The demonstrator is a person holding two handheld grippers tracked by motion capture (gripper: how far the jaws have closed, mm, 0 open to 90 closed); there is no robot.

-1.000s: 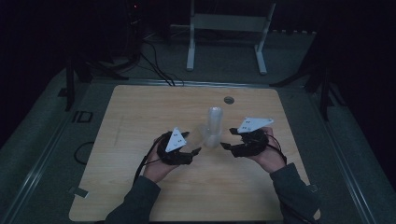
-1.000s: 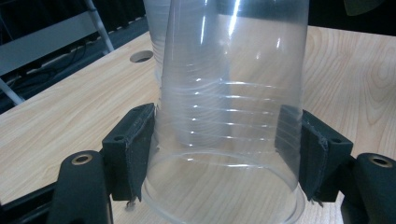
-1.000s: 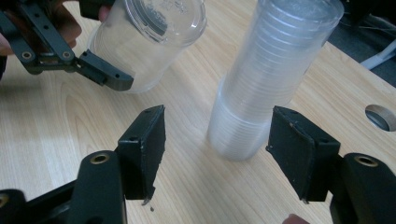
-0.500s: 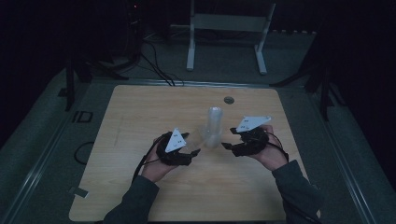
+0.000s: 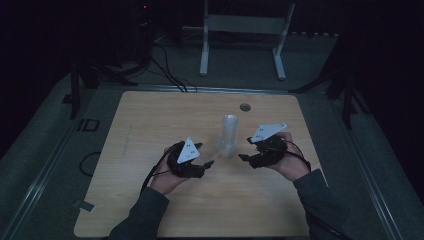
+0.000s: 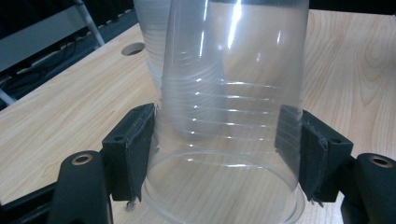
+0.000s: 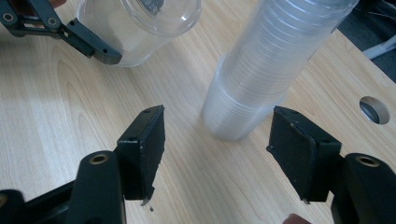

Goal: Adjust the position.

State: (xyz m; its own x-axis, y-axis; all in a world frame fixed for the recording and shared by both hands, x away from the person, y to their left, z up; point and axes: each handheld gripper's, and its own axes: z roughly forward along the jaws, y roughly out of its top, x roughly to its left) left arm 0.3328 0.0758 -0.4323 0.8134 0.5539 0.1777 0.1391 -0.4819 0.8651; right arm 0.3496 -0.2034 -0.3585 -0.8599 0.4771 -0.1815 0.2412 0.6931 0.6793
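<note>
One cup clamped in left hand-held gripper; one stack; right hand-held gripper wide.

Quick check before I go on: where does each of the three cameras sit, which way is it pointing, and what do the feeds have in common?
High view: above the person's side, looking forward and down at the table; both forearms, left gripper, right gripper.
Left gripper view: rides the left gripper, looking along its jaws, which clamp a single clear cup.
Right gripper view: rides the right gripper, jaws apart, facing the cup stack.
Shared: both gripper views show the stack and the single cup.
</note>
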